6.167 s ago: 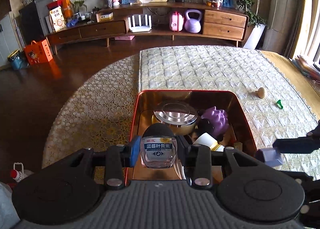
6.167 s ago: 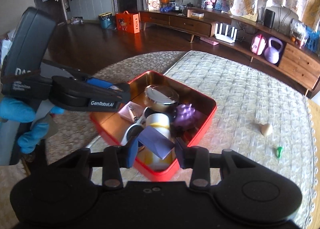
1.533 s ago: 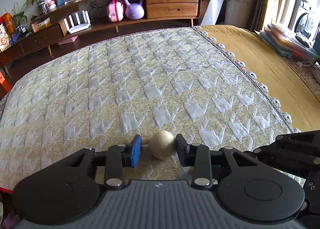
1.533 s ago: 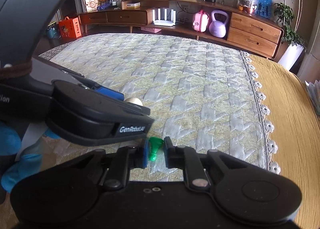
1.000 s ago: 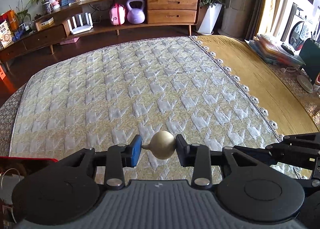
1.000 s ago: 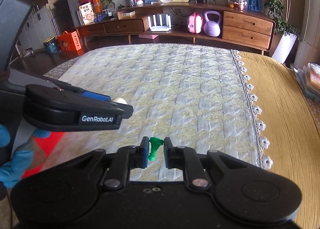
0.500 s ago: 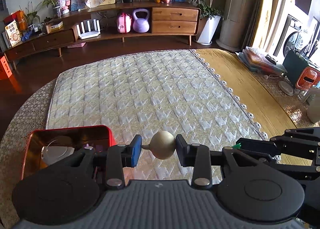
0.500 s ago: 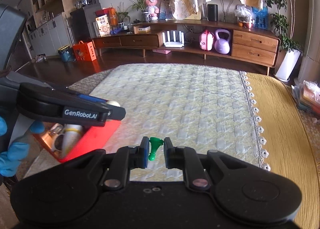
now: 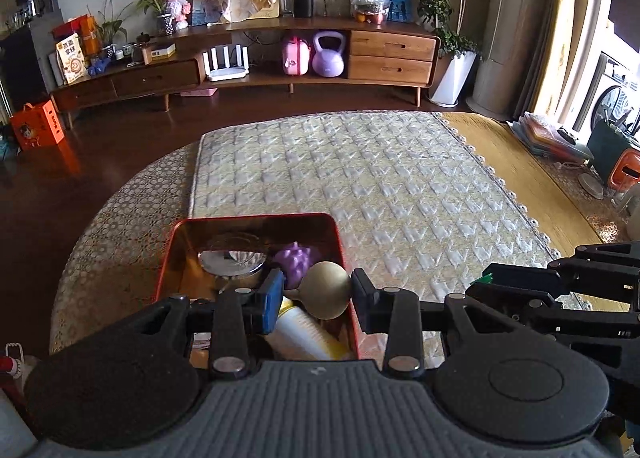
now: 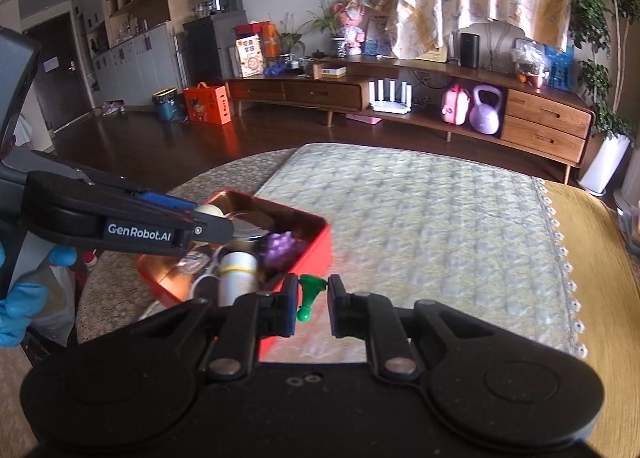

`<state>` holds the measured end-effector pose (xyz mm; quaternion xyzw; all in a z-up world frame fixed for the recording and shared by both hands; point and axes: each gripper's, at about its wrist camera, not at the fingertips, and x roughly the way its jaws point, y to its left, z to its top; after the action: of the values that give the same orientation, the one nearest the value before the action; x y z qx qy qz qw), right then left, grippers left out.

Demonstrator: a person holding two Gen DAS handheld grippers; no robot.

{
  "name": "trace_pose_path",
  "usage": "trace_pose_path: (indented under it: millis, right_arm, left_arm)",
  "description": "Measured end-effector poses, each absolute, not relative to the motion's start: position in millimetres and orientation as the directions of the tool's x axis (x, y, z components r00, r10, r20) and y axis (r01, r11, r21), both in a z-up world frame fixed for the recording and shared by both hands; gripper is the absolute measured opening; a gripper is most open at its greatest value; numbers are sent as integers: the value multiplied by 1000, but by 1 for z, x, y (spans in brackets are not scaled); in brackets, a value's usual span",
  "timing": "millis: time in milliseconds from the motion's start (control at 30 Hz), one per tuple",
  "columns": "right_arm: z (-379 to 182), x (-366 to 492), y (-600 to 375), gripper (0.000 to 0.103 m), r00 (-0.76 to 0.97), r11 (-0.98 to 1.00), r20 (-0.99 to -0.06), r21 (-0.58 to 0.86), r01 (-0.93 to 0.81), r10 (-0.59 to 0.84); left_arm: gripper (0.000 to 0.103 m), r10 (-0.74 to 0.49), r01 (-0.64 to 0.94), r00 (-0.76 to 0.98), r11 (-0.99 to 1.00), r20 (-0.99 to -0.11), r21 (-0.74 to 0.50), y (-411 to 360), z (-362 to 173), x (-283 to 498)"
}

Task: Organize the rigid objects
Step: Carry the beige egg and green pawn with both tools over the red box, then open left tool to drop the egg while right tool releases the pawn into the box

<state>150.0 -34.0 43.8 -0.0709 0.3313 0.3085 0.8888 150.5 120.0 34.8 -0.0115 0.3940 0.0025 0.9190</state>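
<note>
My left gripper (image 9: 316, 294) is shut on a beige wooden ball with a short stem (image 9: 323, 290) and holds it above the right side of the red tin box (image 9: 248, 219). The box holds a steel lid (image 9: 232, 260), a purple toy (image 9: 297, 260) and a white-and-yellow bottle (image 9: 304, 332). My right gripper (image 10: 312, 300) is shut on a small green peg (image 10: 309, 294), just right of the box (image 10: 316, 242). The left gripper (image 10: 212, 224) also shows in the right wrist view over the box. The right gripper's fingers (image 9: 516, 282) show at the right in the left wrist view.
The box sits at the left edge of a quilted mat (image 9: 360, 178) on a round lace-covered table (image 9: 120, 218). A yellow cloth (image 9: 520, 162) covers the table's right part. A wooden sideboard (image 9: 280, 66) stands far behind.
Both grippers have moved left with their objects, from over the mat to the red box. The ball is now above the box, and the green peg is beside its right wall.
</note>
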Motion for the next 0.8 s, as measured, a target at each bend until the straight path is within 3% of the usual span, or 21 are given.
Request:
trace_pose_path:
  millis: [800]
  right_arm:
    - [-24,187,64,14,509,790,-735,59,-610,448]
  left_arm:
    - [36,99,-131,557,991,-824,31,213,-53,157]
